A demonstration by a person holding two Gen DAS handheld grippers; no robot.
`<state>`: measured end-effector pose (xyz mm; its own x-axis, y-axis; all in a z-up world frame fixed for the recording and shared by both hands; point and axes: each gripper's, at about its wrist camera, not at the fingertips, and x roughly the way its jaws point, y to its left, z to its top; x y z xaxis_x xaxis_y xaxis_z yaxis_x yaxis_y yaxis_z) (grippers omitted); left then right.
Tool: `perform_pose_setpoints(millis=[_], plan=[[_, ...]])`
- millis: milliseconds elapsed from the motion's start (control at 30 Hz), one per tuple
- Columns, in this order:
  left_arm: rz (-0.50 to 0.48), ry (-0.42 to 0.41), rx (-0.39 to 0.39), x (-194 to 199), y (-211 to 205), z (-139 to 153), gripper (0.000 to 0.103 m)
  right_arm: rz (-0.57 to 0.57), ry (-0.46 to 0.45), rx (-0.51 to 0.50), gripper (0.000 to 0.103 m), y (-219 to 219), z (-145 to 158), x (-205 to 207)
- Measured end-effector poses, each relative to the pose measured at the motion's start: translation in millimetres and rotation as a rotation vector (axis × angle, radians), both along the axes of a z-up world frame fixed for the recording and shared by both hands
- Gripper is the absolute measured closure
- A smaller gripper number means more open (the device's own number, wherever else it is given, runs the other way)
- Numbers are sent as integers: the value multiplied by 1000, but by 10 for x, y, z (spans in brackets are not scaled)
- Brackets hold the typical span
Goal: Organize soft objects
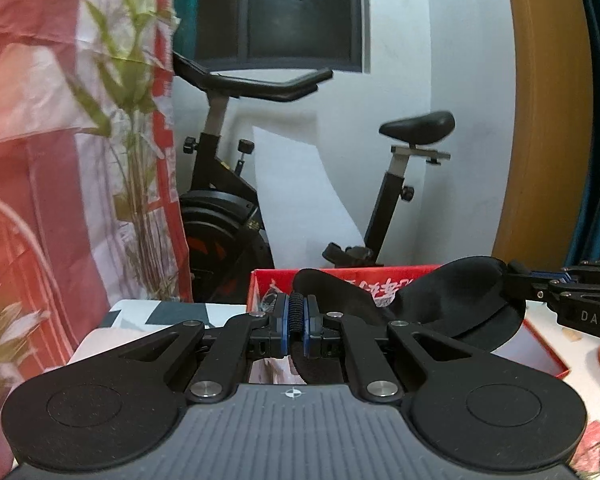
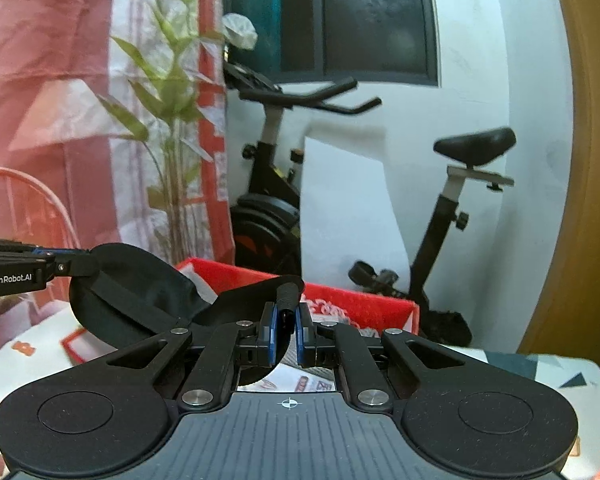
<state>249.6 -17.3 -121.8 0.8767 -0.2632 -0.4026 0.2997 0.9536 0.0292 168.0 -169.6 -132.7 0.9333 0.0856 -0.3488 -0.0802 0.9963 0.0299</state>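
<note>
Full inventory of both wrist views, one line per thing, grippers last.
black fabric eye mask: 1, black, held up between both grippers above the box
red cardboard box: 1, red, open, on the table
black exercise bike: 1, black, by the white wall
green leafy plant: 1, green, left, before the curtain
red-and-white curtain: 1, left
left gripper: shut on the mask's edge
right gripper: shut on the opposite end
</note>
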Motion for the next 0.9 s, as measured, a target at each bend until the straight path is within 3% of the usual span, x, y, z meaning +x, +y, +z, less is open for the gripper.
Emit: perform_pose_setpoints(millis=[433, 767, 900], plan=[[-62, 150, 76, 443, -286, -394, 96, -33, 155, 29, 95, -92, -406, 456], [-64, 187, 92, 562, -286, -490, 96, -67, 247, 46, 93, -173, -619, 531], [-73, 186, 100, 545, -284, -464, 94, -69, 259, 45, 85, -177, -663, 526]])
